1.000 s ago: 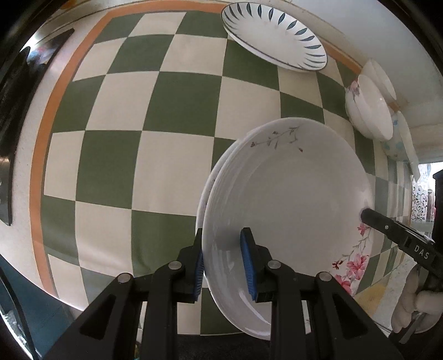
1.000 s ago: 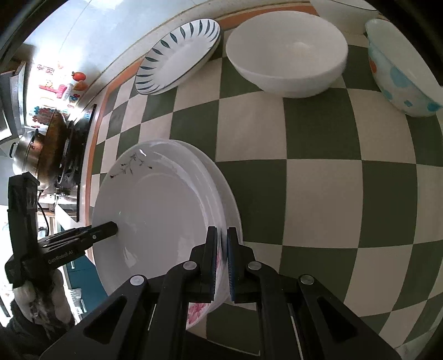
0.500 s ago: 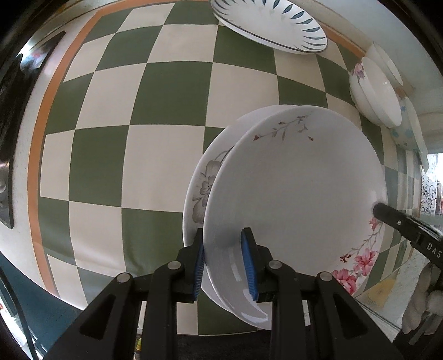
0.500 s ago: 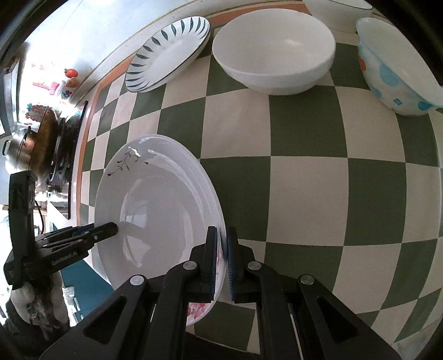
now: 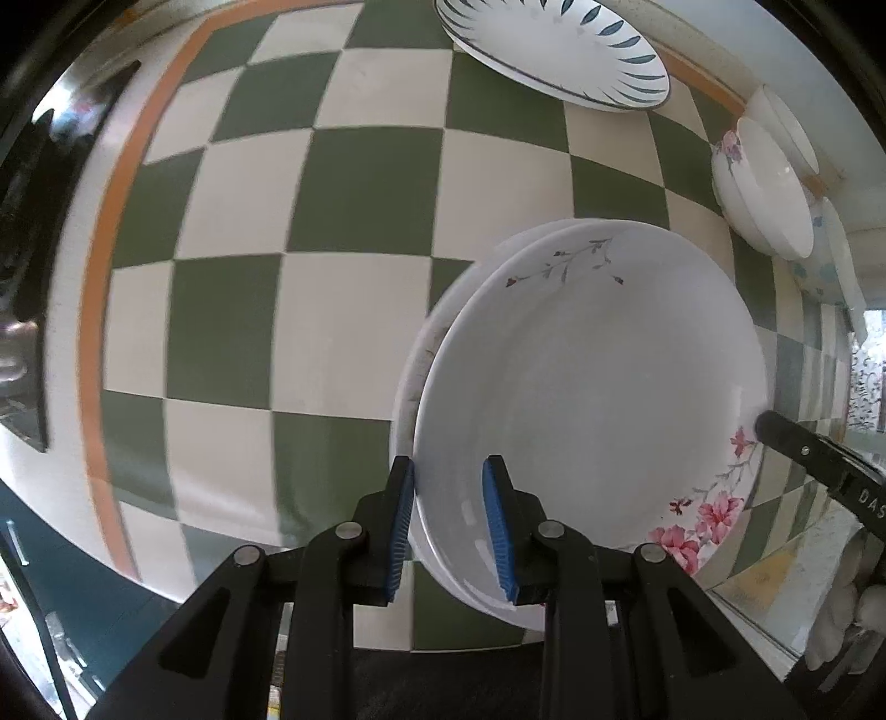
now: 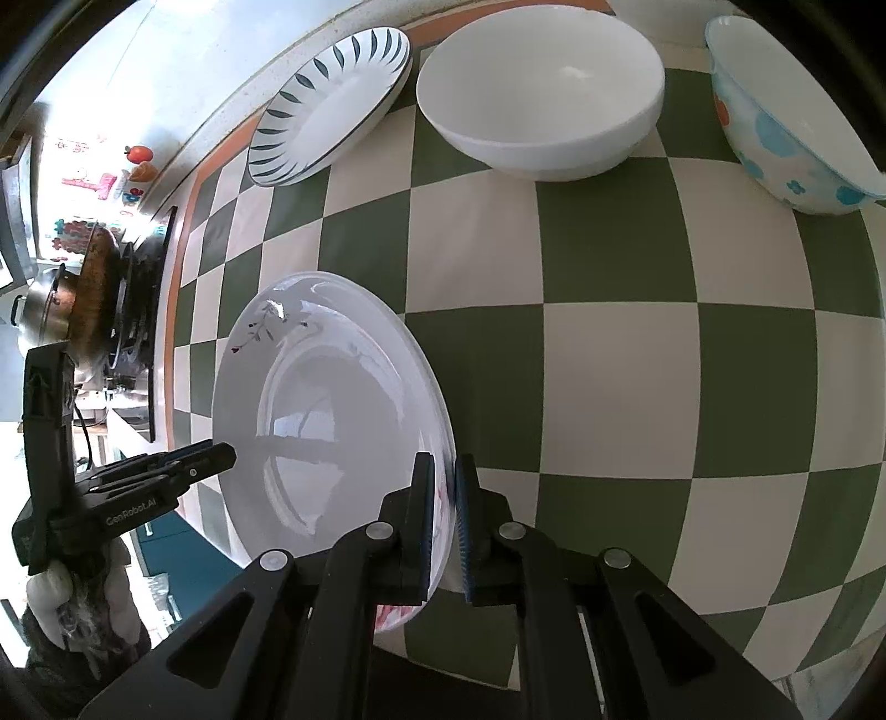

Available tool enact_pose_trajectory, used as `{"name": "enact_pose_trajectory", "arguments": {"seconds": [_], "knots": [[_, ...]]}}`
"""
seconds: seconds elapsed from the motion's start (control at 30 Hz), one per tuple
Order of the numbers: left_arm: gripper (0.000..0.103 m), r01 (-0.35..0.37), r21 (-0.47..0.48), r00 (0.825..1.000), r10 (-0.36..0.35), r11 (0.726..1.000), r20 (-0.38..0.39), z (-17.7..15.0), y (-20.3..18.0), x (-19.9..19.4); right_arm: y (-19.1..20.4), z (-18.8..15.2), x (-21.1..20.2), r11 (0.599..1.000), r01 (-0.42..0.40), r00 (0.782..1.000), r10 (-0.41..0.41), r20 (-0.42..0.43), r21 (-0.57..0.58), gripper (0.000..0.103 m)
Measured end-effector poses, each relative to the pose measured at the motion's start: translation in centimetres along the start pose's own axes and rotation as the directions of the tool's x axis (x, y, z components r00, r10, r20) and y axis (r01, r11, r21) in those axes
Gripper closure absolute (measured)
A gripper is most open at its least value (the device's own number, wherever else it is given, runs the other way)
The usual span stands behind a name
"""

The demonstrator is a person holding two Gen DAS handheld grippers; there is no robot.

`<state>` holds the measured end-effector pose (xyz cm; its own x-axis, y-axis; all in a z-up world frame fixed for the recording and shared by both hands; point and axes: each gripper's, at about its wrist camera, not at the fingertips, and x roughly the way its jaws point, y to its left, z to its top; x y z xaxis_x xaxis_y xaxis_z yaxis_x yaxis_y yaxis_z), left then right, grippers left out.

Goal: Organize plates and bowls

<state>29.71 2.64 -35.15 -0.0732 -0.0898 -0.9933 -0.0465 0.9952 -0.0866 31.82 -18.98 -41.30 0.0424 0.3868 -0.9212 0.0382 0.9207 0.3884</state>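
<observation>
Jaws of our left gripper clamp the near rim of the floral plate, which sits on another plate over the checkered counter; a striped plate lies far off. From the right wrist, our right gripper pinches the same floral plate's right edge, jaws nearly together; a white bowl and a blue-dotted bowl stand at the far side.

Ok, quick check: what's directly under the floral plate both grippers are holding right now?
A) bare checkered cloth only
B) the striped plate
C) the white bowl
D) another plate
D: in the left wrist view, the rim of a second plate peeks out just beneath the floral plate, which the left gripper and right gripper hold at opposite rims.
</observation>
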Motion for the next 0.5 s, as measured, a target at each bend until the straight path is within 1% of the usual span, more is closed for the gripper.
{"name": "enact_pose_trajectory", "arguments": {"seconds": [0.07,0.2,0.33,0.4,0.43,0.47,0.5], "knots": [[0.079,-0.024,0.007,1.000,0.024,1.000,0.005,0.3,-0.4,-0.7,0.0,0.1,-0.3,1.000,-0.005,1.000,0.005,0.002,0.004,0.093],[0.079,-0.009,0.001,0.999,0.009,1.000,0.036,1.2,-0.2,-2.9,0.2,0.7,-1.6,1.000,-0.003,1.000,0.003,0.024,0.007,0.093],[0.079,0.025,-0.004,0.994,-0.024,1.000,0.108,3.1,-0.2,-6.1,1.6,2.2,-4.2,1.000,-0.023,0.997,0.024,0.070,-0.016,0.092],[0.070,0.025,-0.016,0.988,-0.022,1.000,0.152,5.2,0.0,-7.4,2.6,3.5,-5.5,0.999,-0.033,0.995,0.036,0.092,-0.028,0.082],[0.067,0.025,-0.018,0.987,-0.021,1.000,0.162,6.2,-0.1,-7.7,3.1,4.2,-6.1,0.999,-0.040,0.994,0.043,0.103,-0.034,0.073],[0.066,0.027,-0.019,0.985,-0.023,0.999,0.169,7.3,0.0,-7.9,3.8,5.2,-6.8,0.998,-0.053,0.991,0.058,0.118,-0.044,0.066],[0.066,0.036,-0.029,0.983,-0.030,0.999,0.179,8.7,0.0,-8.0,4.3,6.1,-7.2,0.997,-0.063,0.989,0.069,0.131,-0.048,0.063]]}}
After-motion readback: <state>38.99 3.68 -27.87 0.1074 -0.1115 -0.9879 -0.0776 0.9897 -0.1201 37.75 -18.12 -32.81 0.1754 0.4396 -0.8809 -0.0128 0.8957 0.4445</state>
